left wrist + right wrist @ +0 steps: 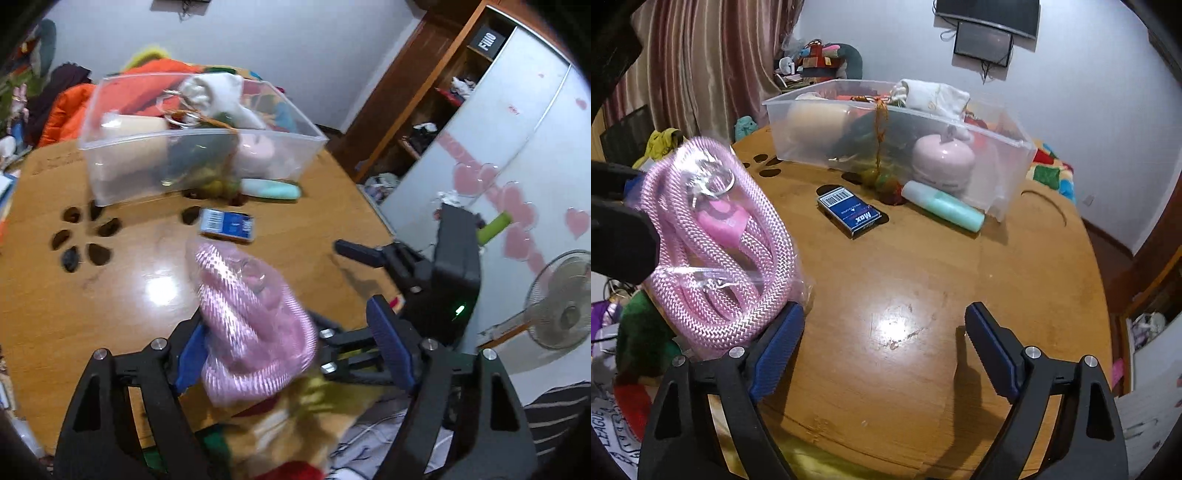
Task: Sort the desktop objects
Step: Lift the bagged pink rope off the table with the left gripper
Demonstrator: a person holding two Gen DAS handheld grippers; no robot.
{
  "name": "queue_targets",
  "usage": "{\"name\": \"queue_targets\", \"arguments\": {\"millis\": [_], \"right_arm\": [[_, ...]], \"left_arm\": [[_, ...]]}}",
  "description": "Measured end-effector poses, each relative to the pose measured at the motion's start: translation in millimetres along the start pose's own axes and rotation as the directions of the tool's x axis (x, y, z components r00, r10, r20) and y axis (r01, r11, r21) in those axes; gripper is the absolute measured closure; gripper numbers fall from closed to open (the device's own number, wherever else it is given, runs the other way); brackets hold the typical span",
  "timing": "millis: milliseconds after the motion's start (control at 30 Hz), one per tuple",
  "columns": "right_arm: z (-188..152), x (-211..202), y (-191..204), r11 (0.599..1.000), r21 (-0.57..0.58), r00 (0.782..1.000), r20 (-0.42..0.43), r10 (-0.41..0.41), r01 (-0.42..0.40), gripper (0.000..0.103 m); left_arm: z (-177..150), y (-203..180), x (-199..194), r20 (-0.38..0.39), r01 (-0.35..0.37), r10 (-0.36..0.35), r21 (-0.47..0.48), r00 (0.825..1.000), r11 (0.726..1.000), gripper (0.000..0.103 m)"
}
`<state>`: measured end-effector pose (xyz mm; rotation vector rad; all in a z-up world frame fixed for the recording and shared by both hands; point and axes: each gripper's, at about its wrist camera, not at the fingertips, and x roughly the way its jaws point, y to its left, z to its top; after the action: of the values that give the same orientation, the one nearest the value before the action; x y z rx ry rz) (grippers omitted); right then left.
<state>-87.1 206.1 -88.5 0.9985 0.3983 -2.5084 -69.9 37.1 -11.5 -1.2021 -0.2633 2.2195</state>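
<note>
A bag of coiled pink rope (251, 325) sits between my left gripper's (291, 354) blue pads, which stand wide apart; whether they grip it I cannot tell. In the right wrist view the rope bag (720, 243) hangs above the table's left edge beside the left gripper's black body. My right gripper (884, 347) is open and empty over the wooden table (923, 280). A clear plastic bin (897, 140) with several items stands at the far side. A blue card box (849, 216) and a mint tube (942, 206) lie in front of it.
A beaded string (881, 147) hangs over the bin's front wall. Dark flower-shaped cutouts (83, 236) mark the table. A wardrobe (517, 147) and a fan (561, 306) stand to the right. Clutter lies past the table's near edge.
</note>
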Motion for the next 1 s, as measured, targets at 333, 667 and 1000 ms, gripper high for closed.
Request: {"name": "queue_targets", "arguments": {"millis": [333,667,1000], "right_arm": [[-1,3,-8,0.999,0.033,1.0,0.011,0.028,-0.029,0.016],[8,-6,-20,0.997,0.069,0.998,0.047,0.043,-0.046,0.015],[17,-7,-25,0.997,0.074,0.998,0.054,0.019,-0.023,0.015]], "left_arm": [[3,28,26,-0.059,-0.084,0.079,-0.081,0.995,0.993,0.074],[2,0,9,0.095,-0.352,0.343,0.102,0.934,0.93,0.077],[6,14,-4,0.212,-0.481,0.457,0.077,0.864,0.874,0.077]]}}
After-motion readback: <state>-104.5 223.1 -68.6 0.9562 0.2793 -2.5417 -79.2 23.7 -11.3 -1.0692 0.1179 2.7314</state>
